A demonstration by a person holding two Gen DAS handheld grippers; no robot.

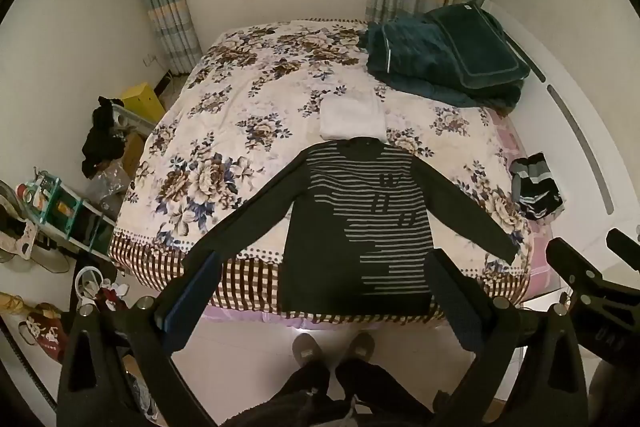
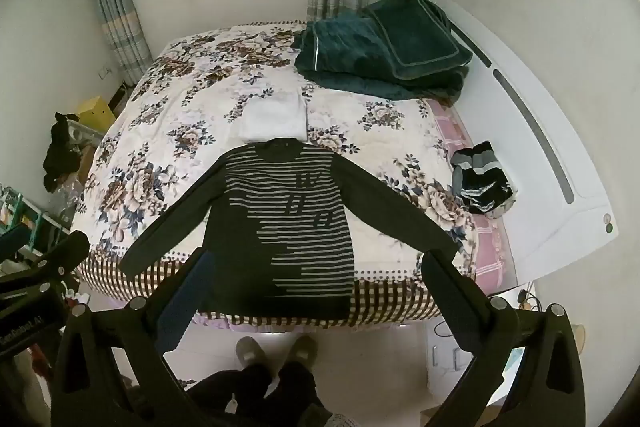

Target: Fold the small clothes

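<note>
A dark long-sleeved sweater with grey stripes (image 1: 360,219) lies flat on the near end of the bed, sleeves spread out, hem at the bed's front edge; it also shows in the right wrist view (image 2: 288,223). My left gripper (image 1: 326,263) is open and empty, held high above the hem. My right gripper (image 2: 316,263) is open and empty too, held high above the sweater; it shows at the right edge of the left wrist view (image 1: 592,267). A folded white garment (image 1: 352,117) lies beyond the collar. A crumpled striped garment (image 1: 536,185) lies at the bed's right side.
The bed has a floral cover (image 1: 248,115). A pile of dark green bedding (image 1: 444,55) sits at its far right. A white headboard (image 2: 532,131) runs along the right. Cluttered racks and shoes (image 1: 60,211) stand on the floor at left. The person's feet (image 1: 332,347) stand at the bed's front.
</note>
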